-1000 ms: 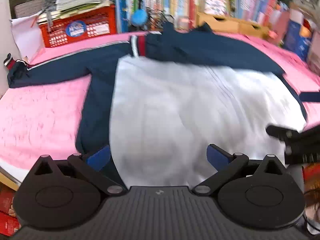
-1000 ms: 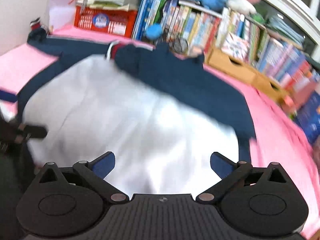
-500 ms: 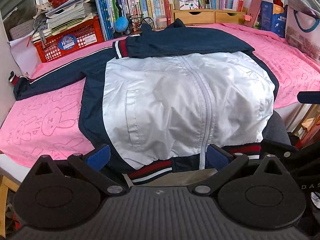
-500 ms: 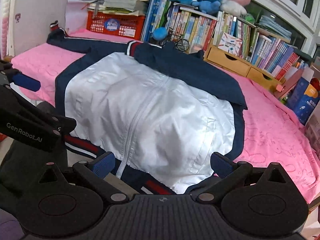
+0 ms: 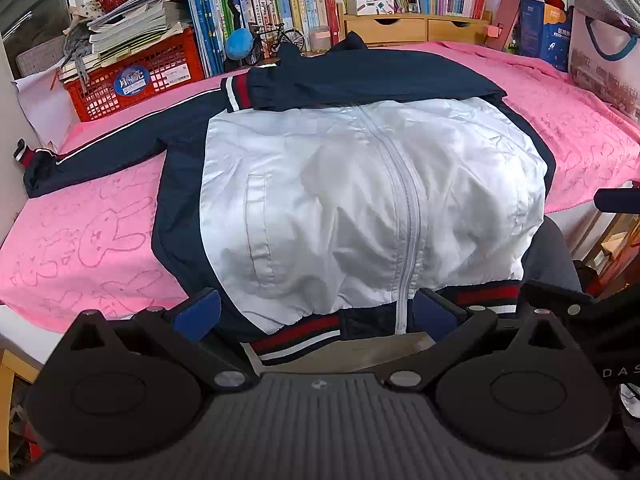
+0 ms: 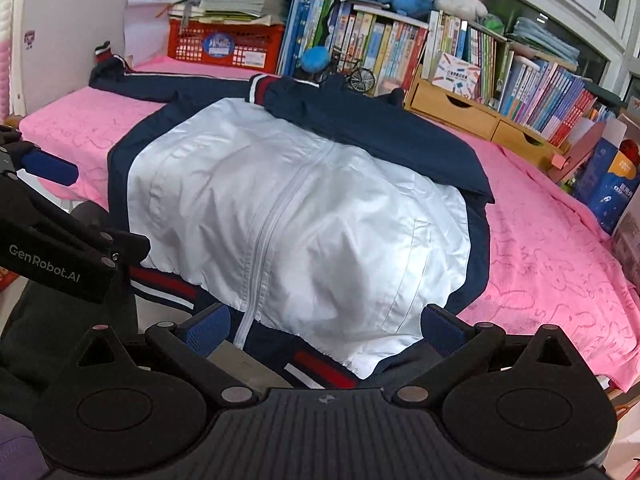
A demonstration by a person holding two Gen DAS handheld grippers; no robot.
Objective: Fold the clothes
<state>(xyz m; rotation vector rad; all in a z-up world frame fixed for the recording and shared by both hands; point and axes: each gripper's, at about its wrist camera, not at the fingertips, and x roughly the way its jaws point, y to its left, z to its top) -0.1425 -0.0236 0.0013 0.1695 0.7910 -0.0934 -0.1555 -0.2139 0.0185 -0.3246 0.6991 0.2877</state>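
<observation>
Left of the jacket (image 5: 372,200), one sleeve (image 5: 100,148) not yet folded in; other sleeve (image 5: 360,80) already across the chest. Left gripper (image 5: 316,312) and right gripper (image 6: 324,328) gaping, empty, at the hem.

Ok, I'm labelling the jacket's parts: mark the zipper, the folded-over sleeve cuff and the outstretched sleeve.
zipper (image 5: 404,184), left wrist view, mid-length of the zip.
folded-over sleeve cuff (image 5: 238,94), left wrist view, its red-and-white stripes.
outstretched sleeve (image 5: 120,142), left wrist view, its navy middle.

Both fisheye views are bright, evenly lit and sharp, with soft shadows and strongly curved edges.
</observation>
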